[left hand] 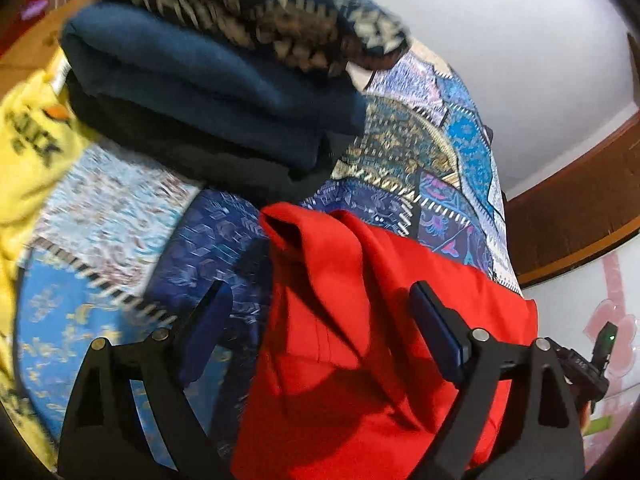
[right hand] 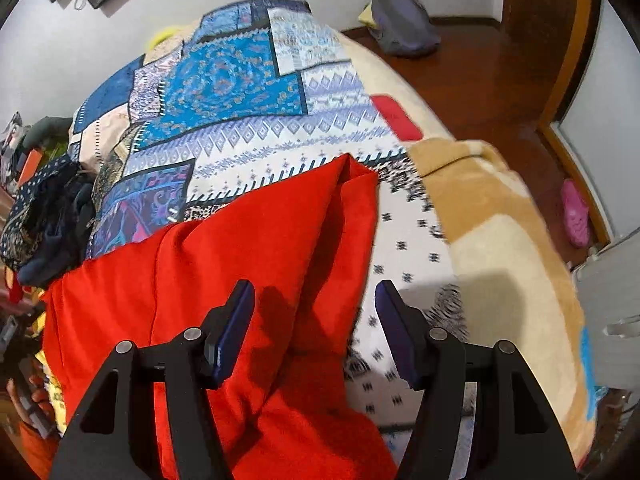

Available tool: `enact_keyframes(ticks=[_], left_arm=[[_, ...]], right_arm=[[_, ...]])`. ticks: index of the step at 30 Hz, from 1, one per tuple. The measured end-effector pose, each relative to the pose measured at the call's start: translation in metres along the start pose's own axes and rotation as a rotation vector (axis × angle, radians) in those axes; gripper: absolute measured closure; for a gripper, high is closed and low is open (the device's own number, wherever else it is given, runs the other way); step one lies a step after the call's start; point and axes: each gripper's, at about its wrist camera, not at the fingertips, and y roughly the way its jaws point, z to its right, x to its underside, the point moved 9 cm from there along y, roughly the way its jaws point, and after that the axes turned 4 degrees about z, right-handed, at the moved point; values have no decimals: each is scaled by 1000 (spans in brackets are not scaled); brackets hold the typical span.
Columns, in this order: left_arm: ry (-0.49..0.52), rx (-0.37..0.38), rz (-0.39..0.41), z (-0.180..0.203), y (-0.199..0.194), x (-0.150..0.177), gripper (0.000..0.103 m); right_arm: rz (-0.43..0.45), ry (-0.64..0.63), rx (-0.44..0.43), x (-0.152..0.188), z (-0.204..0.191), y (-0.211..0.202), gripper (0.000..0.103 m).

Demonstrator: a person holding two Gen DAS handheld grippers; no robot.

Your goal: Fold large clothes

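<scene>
A red garment (left hand: 352,320) lies rumpled on the bed (right hand: 304,128), its smooth cloth thrown into soft ridges, one end rising in a pointed fold. The bedspread is a patchwork print in blues and white over a plush tan blanket (right hand: 492,216). Beyond lies a stack of folded clothes (left hand: 208,96): teal, black, a zigzag knit. The left gripper (left hand: 320,300) stands wide above the red cloth, gripping nothing; the right gripper (right hand: 314,300) hangs half open over its edge.
</scene>
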Motion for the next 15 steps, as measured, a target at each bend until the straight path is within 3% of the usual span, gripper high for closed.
enact_keyframes(ticks=[6,9,12,14,15], left_arm=[[-114,91,-124,-5,40,23,14],[-69,83,-97,-4,40,29,22],[-13,71,-60,5,31,28,40],[37,37,-34,10,26,25,53],[57,27,-25,12,24,24,59]], right_arm=[[-51,53,-1,-2,15,34,44],[-11,55,-25,-7,13,33,42],[29,68,-80,-11,5,35,54],[11,84,-117,-12,-2,40,83],[6,97,-121,-12,-3,42,89]])
